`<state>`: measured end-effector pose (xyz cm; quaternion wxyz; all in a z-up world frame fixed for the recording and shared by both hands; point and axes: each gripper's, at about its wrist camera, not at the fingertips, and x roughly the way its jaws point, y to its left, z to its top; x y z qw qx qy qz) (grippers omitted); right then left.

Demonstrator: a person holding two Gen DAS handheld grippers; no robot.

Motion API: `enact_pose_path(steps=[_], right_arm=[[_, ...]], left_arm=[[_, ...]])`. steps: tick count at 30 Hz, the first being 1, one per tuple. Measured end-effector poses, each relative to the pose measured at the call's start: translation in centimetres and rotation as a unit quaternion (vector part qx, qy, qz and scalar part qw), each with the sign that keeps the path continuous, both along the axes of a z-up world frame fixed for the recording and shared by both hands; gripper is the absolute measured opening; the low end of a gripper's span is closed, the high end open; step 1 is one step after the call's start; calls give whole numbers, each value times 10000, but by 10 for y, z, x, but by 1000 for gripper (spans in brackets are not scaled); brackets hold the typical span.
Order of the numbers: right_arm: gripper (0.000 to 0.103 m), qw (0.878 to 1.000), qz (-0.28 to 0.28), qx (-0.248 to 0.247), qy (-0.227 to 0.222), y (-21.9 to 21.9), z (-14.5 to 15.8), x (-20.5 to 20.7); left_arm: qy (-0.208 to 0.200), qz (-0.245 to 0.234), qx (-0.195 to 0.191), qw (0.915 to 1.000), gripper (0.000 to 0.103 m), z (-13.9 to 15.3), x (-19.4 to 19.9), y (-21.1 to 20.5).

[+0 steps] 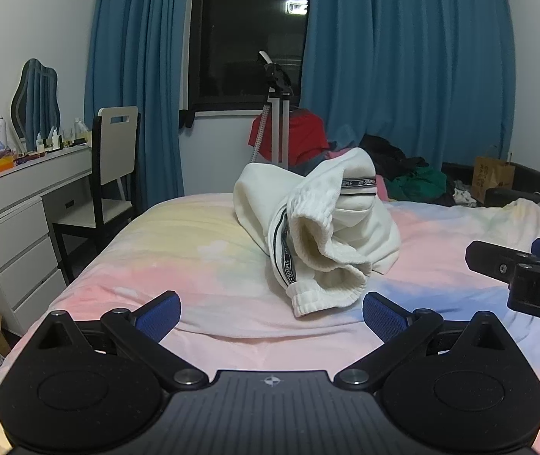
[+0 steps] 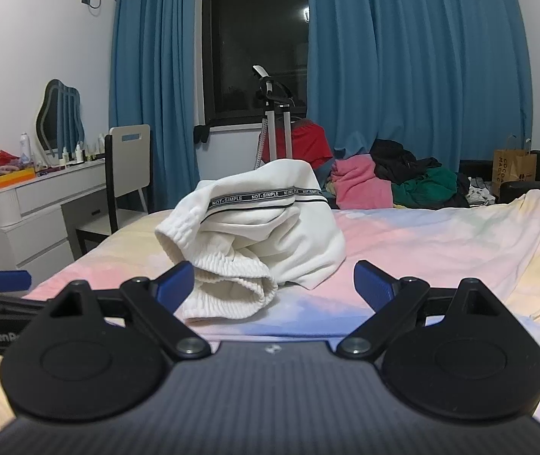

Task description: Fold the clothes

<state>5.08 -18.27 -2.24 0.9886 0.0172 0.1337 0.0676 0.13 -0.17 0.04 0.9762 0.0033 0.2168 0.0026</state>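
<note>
White trousers [image 1: 319, 227] with a black "NOT-SIMPLE" stripe lie crumpled in a heap on the pastel bedsheet [image 1: 194, 250]. They also show in the right wrist view [image 2: 254, 235]. My left gripper [image 1: 270, 316] is open and empty, just short of the heap's ribbed cuff. My right gripper [image 2: 273, 284] is open and empty, its left finger beside the heap's ribbed edge. The right gripper also shows at the right edge of the left wrist view [image 1: 524, 269], and the left gripper at the left edge of the right wrist view [image 2: 0, 284].
A pile of pink, black and green clothes [image 2: 402, 185] lies at the bed's far end. A white dresser [image 1: 15, 212] and chair [image 1: 114, 167] stand left of the bed. A tripod [image 1: 279, 113] stands by the window. A paper bag [image 2: 512, 170] sits at the far right.
</note>
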Motion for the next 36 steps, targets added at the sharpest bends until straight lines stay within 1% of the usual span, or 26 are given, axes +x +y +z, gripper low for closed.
enact_pose_path(steps=[4,6,10,29,34,36], right_arm=[[92,9999,-25,97,-49,-6,0,0],[92,9999,-38,131,-70,-8,0,0],[92,9999,-70,94,-92,-4,0,-2],[92,9998,-58,158,-67,-6,3,-2],[92,9998,-61,174,-70,-7,4,-3],[92,9998,-62,183,-67,-7,4,-2]], left_arm=[[-12,25,34,10000,103,0,2,-2],[-75,24,-36,10000,103,3,-2,4],[-136,49,-48,9999,103,4,-3,7],[-133,11,-32,9999,103,0,-4,5],[-164,-33,-51,9998,103,0,-5,5],[-218,-84,-115,9997,103,0,-6,6]])
